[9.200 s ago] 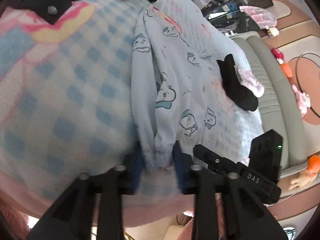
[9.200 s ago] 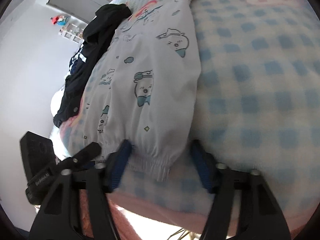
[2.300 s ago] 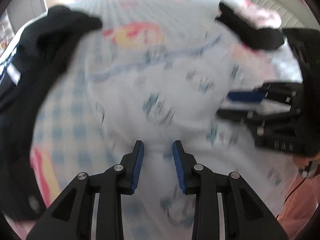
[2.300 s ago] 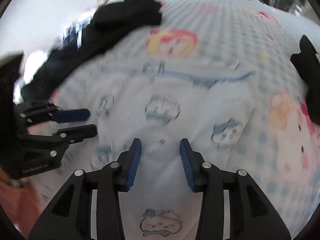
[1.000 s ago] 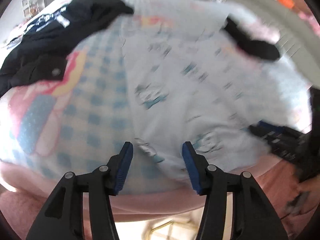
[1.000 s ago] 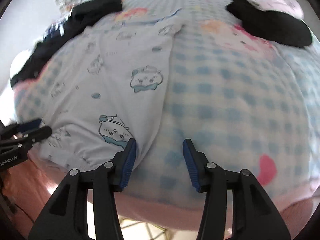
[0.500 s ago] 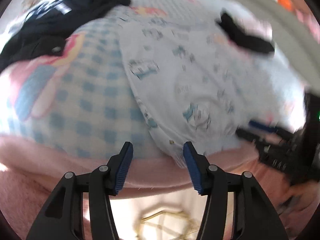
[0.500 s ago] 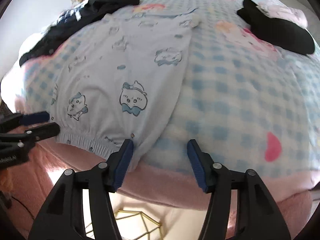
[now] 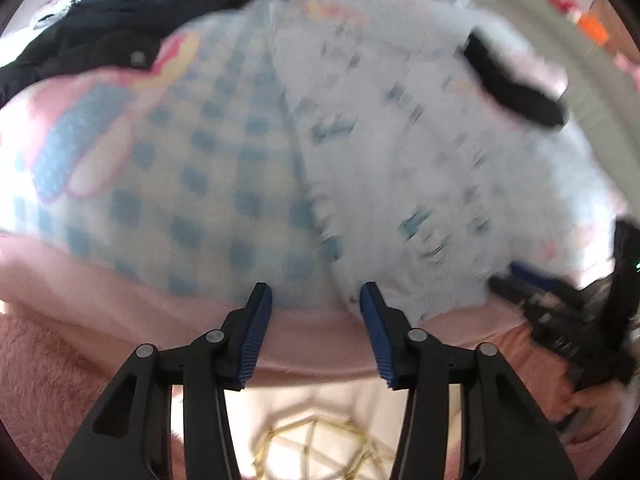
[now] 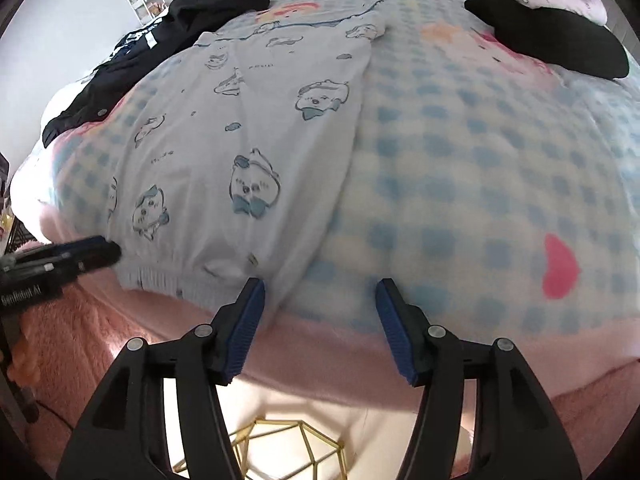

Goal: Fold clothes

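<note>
Blue-padded left gripper [image 9: 316, 300] is closing, nothing between its pads yet; right gripper [image 10: 320, 292] is opening, empty. Both have dropped back from the middle of the pale printed garment [image 10: 256, 120] to its elastic hem at the near edge of the bed [image 10: 480, 184]. I judge the hem corners get grabbed next, for the lengthwise fold.

Both grippers — left gripper [image 9: 316, 300], right gripper [image 10: 320, 296] — have released the pyjama trousers [image 10: 248, 152], now folded.

L claw [image 9: 316, 300] closing, nothing gripped, at printed garment [image 9: 400, 160] hem corner; view blurred.
</note>
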